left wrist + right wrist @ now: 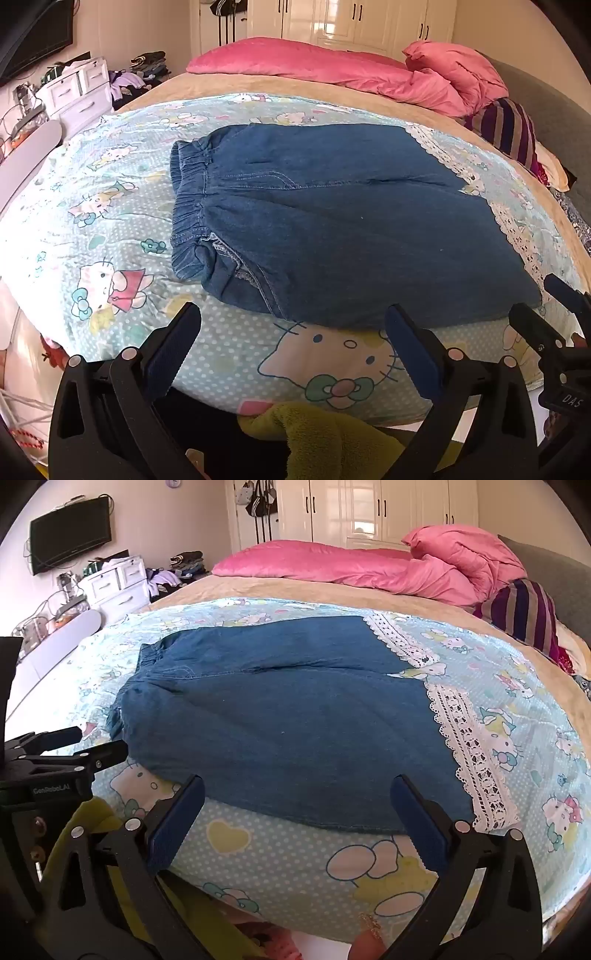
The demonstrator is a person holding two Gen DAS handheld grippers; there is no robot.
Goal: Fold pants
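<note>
Blue denim pants [332, 218] lie flat on a light-blue cartoon-print sheet [110, 206] on the bed, elastic waistband to the left, lace-trimmed leg ends to the right. In the right wrist view the same pants [280, 723] spread across the middle, with white lace hems [469, 753] at the right. My left gripper [293, 314] hovers open just short of the pants' near edge, nothing between its blue pads. My right gripper [297, 788] also stands open at the near edge, further toward the legs. Each gripper shows at the side of the other's view.
A pink quilt [332, 70] and a striped cushion [509, 129] lie at the bed's far side. White drawers [77, 92] and a wall TV [70, 535] stand to the left, wardrobes [369, 509] behind. Yellow-green fabric [325, 435] sits below the grippers.
</note>
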